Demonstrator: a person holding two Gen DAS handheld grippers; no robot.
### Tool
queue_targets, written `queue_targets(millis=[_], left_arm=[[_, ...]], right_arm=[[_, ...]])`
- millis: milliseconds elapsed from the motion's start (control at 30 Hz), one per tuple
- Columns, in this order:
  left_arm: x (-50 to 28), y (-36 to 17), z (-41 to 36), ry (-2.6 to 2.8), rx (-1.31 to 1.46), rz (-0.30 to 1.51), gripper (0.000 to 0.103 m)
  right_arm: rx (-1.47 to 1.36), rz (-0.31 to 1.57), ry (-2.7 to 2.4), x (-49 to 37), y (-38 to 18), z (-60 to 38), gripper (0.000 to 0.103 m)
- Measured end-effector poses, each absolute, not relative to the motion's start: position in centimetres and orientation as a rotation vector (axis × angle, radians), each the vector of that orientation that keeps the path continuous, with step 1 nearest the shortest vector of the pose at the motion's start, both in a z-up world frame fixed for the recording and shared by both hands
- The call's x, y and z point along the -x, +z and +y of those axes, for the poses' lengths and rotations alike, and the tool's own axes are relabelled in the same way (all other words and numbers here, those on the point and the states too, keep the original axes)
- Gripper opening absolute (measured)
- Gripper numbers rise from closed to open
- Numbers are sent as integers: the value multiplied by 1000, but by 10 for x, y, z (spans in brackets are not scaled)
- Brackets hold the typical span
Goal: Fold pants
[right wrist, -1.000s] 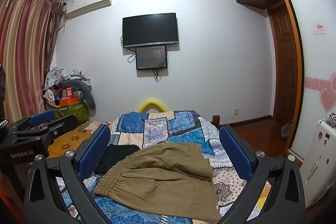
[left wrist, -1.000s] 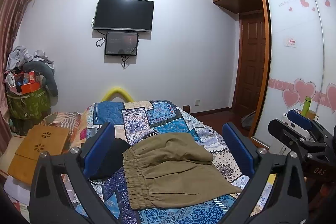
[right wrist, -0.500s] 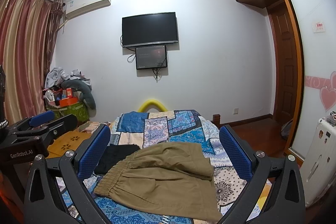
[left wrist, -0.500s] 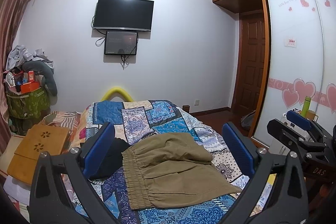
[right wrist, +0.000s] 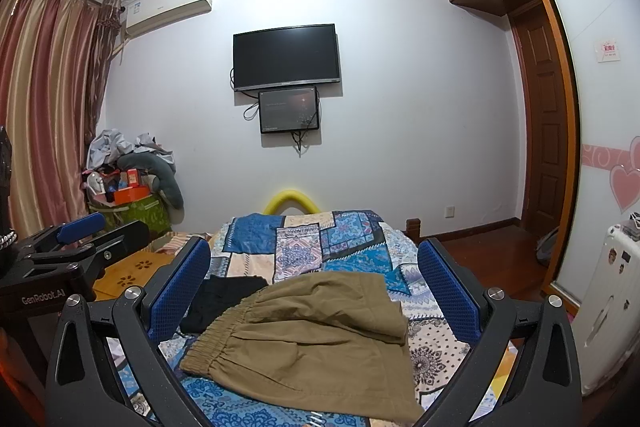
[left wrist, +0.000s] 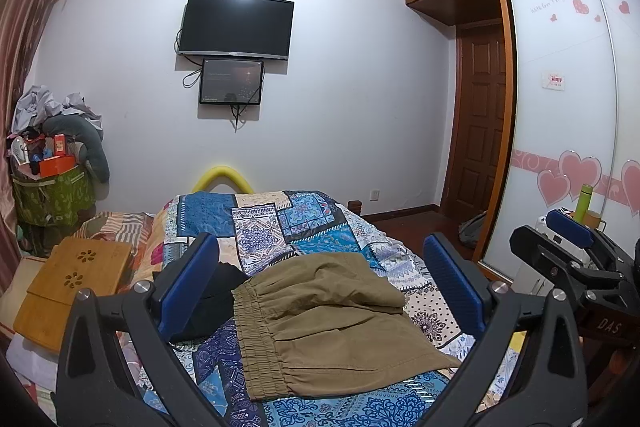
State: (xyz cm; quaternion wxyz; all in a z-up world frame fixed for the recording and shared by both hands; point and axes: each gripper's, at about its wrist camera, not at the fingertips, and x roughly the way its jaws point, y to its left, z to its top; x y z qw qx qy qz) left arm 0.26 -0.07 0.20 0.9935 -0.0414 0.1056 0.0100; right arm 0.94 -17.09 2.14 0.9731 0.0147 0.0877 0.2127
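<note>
Khaki pants [left wrist: 324, 319] lie folded on the patchwork bedspread [left wrist: 280, 219], elastic waistband to the left; they also show in the right wrist view [right wrist: 308, 335]. My left gripper [left wrist: 320, 291] is open and empty, held above and before the pants. My right gripper [right wrist: 314, 291] is open and empty, also above the pants. Each gripper shows in the other's view: the right one [left wrist: 576, 259] at the right edge, the left one [right wrist: 72, 247] at the left edge.
A black garment [left wrist: 212, 299] lies left of the pants. A wooden lap table [left wrist: 76, 279] sits at the bed's left. A cluttered green bag [left wrist: 52, 195] stands by the wall. A wardrobe [left wrist: 568, 131] and white appliance [right wrist: 612, 303] stand to the right.
</note>
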Motion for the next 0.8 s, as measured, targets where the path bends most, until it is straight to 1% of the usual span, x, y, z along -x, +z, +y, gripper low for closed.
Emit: queue_targets(millis=[800], left_arm=[[-4, -2, 0, 18, 87, 216, 103]], right_arm=[[-30, 178, 430, -9, 21, -171, 103]])
